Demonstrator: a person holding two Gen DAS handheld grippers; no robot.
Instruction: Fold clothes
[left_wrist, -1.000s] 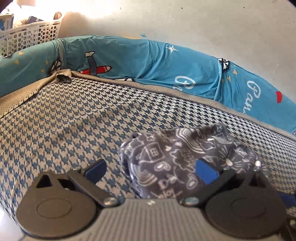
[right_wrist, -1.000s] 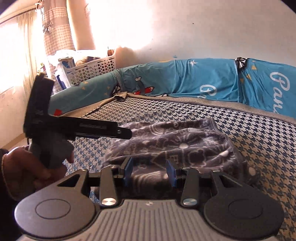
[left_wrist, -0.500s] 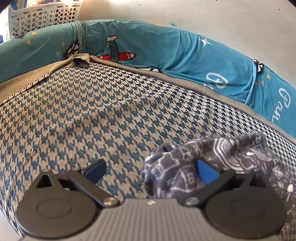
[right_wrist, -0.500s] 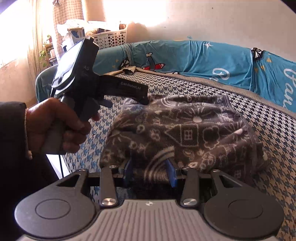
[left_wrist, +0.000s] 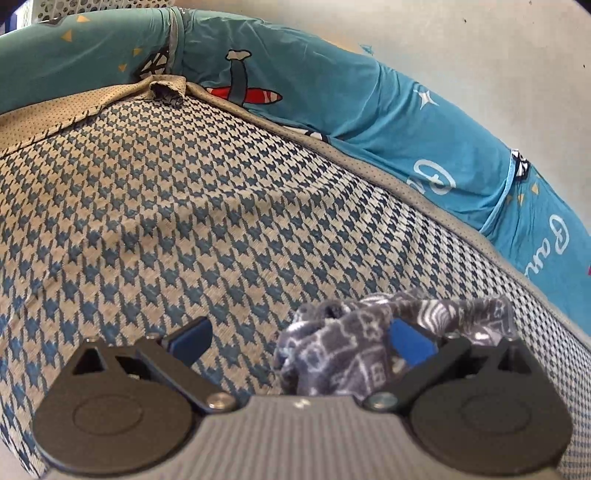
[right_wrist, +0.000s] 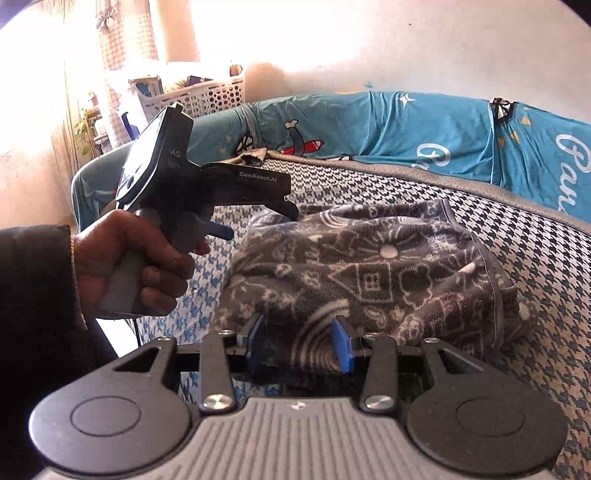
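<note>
Gripping grey garment (right_wrist: 369, 273) with right gripper (right_wrist: 301, 341).

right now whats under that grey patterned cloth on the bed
The grey patterned cloth lies bunched on the houndstooth bed cover, which shows all around it. Anything tucked beneath or inside its folds is covered and cannot be seen.

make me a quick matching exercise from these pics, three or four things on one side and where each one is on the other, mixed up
Things:
1. grey patterned cloth
2. white basket
3. teal cushion
4. left hand-held gripper

Places:
A. along the wall behind the mattress
B. far corner by the window
C. beside the cloth's edge, jaws wide
D. bunched on the houndstooth mattress

Pairs: 1-D, 2-B, 3-A, 4-C
</note>
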